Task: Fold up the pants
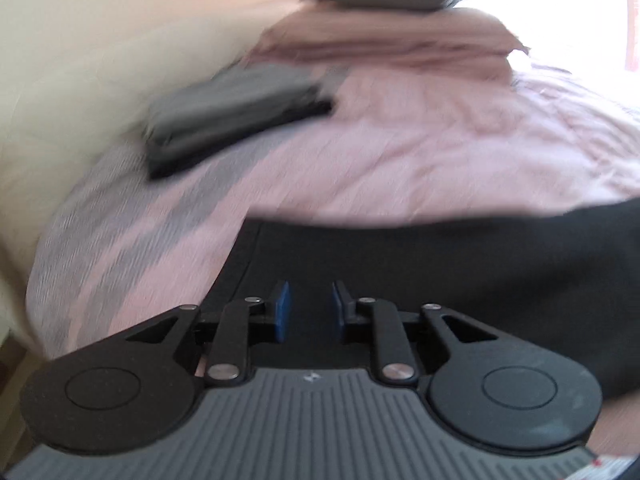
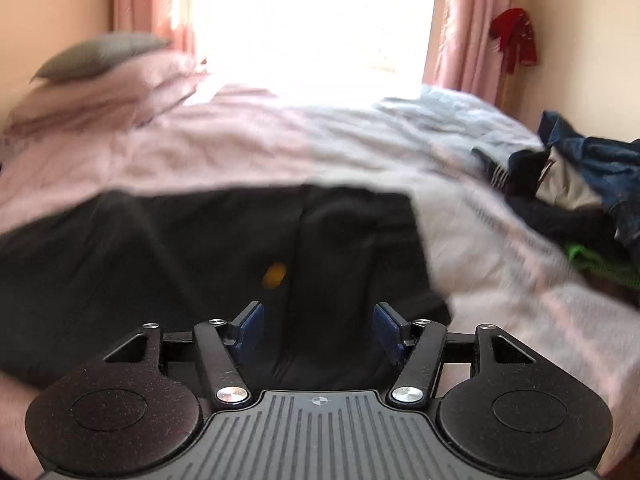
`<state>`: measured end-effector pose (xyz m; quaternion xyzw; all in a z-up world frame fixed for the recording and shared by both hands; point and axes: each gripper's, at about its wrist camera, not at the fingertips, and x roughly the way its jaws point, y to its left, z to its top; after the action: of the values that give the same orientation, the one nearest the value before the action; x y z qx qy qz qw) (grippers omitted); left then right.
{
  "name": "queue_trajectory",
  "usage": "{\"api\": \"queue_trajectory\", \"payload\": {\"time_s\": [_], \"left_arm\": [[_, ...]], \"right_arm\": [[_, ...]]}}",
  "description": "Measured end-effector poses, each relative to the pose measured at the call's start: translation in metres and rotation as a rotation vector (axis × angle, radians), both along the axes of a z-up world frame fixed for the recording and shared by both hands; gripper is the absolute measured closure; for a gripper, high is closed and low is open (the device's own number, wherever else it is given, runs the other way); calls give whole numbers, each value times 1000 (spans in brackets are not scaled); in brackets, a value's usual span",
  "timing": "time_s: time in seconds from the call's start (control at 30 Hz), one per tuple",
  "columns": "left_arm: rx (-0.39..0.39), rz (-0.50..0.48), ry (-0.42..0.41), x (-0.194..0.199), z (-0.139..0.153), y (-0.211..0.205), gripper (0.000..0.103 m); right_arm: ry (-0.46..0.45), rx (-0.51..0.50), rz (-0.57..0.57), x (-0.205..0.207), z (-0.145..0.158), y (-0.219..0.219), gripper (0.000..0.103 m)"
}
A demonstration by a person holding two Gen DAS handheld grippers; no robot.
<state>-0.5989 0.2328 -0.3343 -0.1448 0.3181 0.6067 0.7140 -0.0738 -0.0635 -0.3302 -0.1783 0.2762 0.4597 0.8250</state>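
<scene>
Black pants (image 2: 200, 248) on pink bedspread (image 1: 400, 152), left claw (image 1: 310, 308) narrowly parted, right claw (image 2: 318, 336) wide, both empty

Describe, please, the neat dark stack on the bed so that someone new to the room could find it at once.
Start at the bed with the pink cover and follow its edge along the cream wall. There, short of the pink pillows, lies the stack of folded clothes. It is flat, squared and grey-black, unlike the spread black pants in the foreground.

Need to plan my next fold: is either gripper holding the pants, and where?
Neither. The left gripper and right gripper hang open over the black pants.
</scene>
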Motion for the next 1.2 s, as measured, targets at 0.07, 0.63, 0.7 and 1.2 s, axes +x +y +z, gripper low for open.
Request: {"api": "queue_trajectory", "payload": {"time_s": [0.07, 0.63, 0.7, 1.2], "left_arm": [[31, -73, -17, 32, 11, 6, 84], [-2, -389, -38, 205, 3, 16, 85], [15, -429, -76, 213, 15, 5, 86], [-104, -500, 19, 203, 4, -88, 74]], "right_arm": [[0, 49, -57, 31, 5, 7, 46], [10, 40, -333, 86, -4, 57, 50], [-86, 72, -238, 57, 12, 65, 50], [18, -111, -13, -48, -18, -3, 50]]}}
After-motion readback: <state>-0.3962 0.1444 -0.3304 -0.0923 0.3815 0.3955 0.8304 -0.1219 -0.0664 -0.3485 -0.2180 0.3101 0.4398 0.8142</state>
